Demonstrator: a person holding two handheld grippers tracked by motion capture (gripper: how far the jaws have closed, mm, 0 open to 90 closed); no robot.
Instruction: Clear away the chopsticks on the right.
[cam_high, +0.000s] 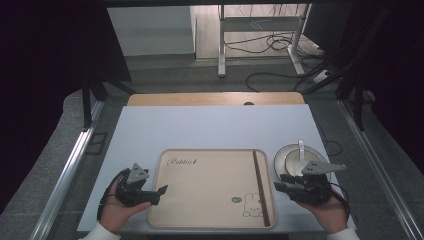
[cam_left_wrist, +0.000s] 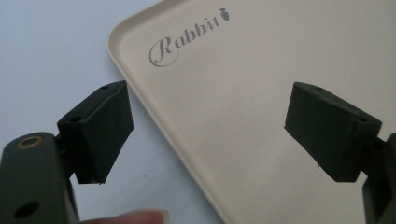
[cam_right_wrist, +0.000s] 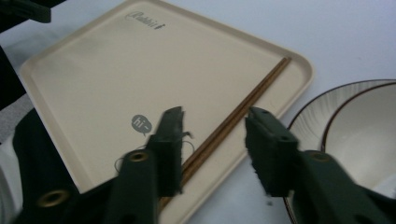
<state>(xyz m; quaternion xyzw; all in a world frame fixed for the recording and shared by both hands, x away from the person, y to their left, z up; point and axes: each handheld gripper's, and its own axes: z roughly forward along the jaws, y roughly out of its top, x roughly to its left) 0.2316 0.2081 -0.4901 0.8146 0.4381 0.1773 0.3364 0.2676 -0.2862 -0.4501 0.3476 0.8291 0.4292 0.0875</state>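
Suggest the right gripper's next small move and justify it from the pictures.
Probably ease the right gripper down over the chopsticks. Its jaws stand open, straddling them from above on the tray, not yet touching. The left gripper, also open, hovers at the tray's left rim.

Your tray (cam_high: 210, 185) looks like smooth matt cream plastic with grey print. Along its right edge lie dark brown chopsticks (cam_high: 259, 185) of wooden look. Right of the tray, the bowl (cam_high: 290, 157) appears glazed and glossy, fine-ribbed outside. Under the tray, the table (cam_high: 210, 127) is matt white. Your gripper fingers (cam_left_wrist: 100, 133) are matt black plastic, faintly rough
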